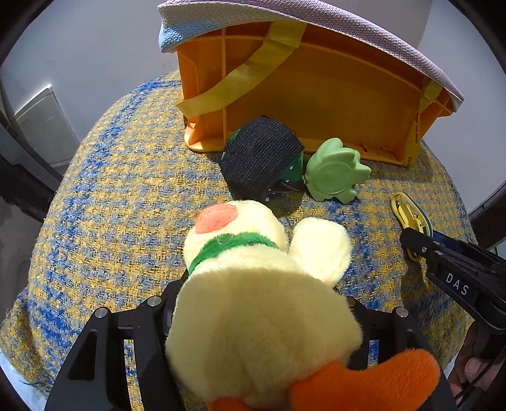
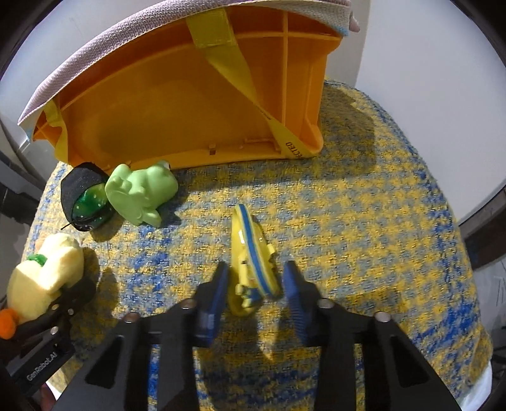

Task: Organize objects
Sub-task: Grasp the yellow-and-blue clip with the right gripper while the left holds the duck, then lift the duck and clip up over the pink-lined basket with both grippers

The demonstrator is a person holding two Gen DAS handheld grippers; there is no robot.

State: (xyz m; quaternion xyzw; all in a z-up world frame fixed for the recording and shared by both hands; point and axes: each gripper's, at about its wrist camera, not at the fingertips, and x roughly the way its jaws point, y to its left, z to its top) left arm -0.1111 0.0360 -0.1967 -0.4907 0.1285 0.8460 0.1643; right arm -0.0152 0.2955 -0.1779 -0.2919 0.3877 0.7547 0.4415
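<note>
1. An orange crate point(image 1: 316, 88) lies tipped on its side on the desk, which is covered by a yellow and blue woven cloth point(image 1: 110, 189). The crate's open mouth faces both cameras.
2. Inside the crate, only its ribbed orange walls and a yellow strap point(image 1: 234, 76) show. The strap runs slantwise across the opening. A pale mesh fabric point(image 1: 316, 22) drapes over the crate's upper side.
3. Just outside the crate's mouth, against its lower rim, sits a dark ribbed fabric pouch point(image 1: 259, 155). It holds something green with white dots point(image 1: 292, 170), which peeks out of its open end.
4. A green frog toy point(image 1: 332, 170) lies beside the pouch and touches it, also right in front of the crate's lower rim.
5. The left tongs point(image 1: 265, 294) are held part-way open, clamped around the body of a yellow plush duck point(image 1: 253, 316). The duck is in front of the crate, outside it, with its head towards the pouch.
6. The right tongs point(image 2: 254, 278) are closed on a yellow and blue toy point(image 2: 249, 253). The toy stands on edge between the blue pads, and the view there is blurred. It is on the cloth in front of the crate, well apart from its mouth.
</note>
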